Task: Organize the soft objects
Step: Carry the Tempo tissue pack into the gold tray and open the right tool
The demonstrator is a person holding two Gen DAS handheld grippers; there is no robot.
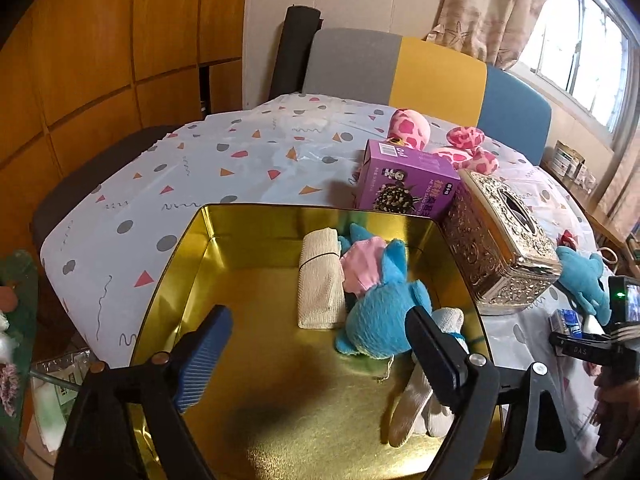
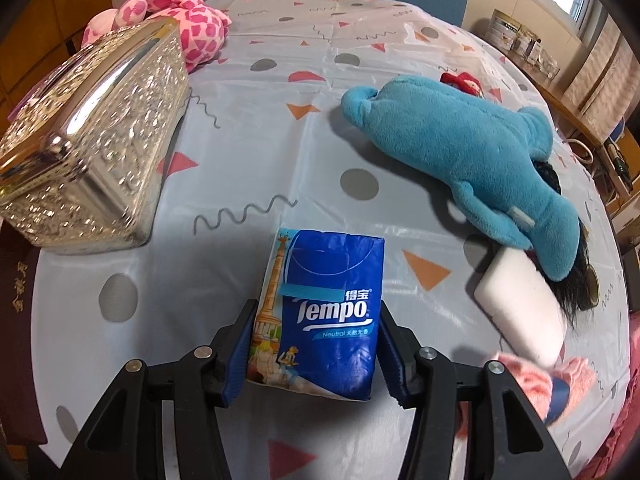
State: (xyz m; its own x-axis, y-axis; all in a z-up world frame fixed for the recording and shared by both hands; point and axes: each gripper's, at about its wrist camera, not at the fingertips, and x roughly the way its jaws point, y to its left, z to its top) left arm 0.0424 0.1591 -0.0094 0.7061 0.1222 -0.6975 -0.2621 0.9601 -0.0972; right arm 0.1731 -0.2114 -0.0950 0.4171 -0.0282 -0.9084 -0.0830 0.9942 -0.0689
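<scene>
Pinching the tissue pack low in frame, the right gripper risks squeezing it loose (slick wrapper); the left gripper, jaws spread, hangs over the gold tin.

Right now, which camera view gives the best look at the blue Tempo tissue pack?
The right wrist view: the Tempo tissue pack fills the centre, label readable, clamped between the right gripper fingers. The left wrist view shows only a small blue sliver of it at the far right edge, beside the silver tissue box.
</scene>
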